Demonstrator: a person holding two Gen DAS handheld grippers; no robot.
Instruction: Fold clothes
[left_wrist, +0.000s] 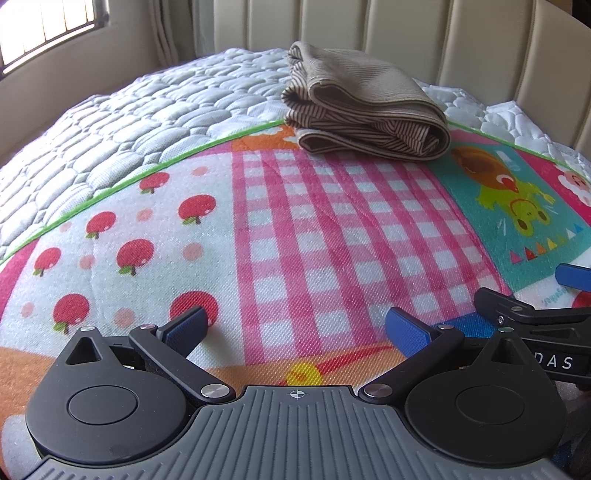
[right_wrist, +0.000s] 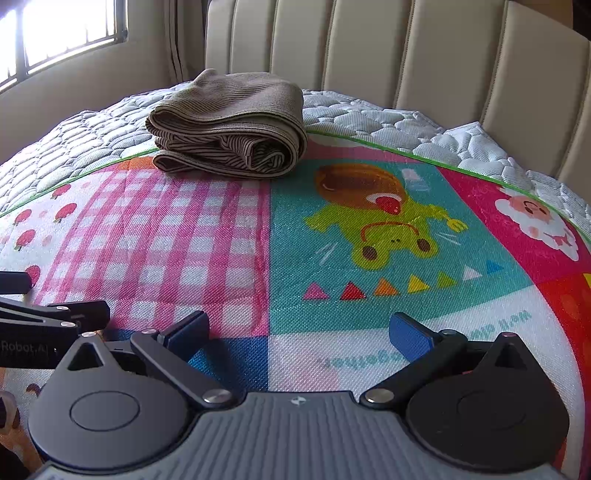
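Observation:
A brown striped garment (left_wrist: 365, 110) lies folded in a thick bundle at the far edge of the colourful play mat (left_wrist: 332, 229). It also shows in the right wrist view (right_wrist: 232, 129), at the back left. My left gripper (left_wrist: 295, 326) is open and empty, low over the pink checked patch, well short of the garment. My right gripper (right_wrist: 299, 332) is open and empty over the mat's near part. The right gripper's fingers (left_wrist: 517, 306) show at the right edge of the left wrist view; the left gripper's fingers (right_wrist: 55, 314) show at the left edge of the right wrist view.
The mat lies on a white quilted mattress (left_wrist: 129, 122). A beige padded headboard (right_wrist: 406, 55) stands behind the bed. A barred window (right_wrist: 55, 33) is at the far left.

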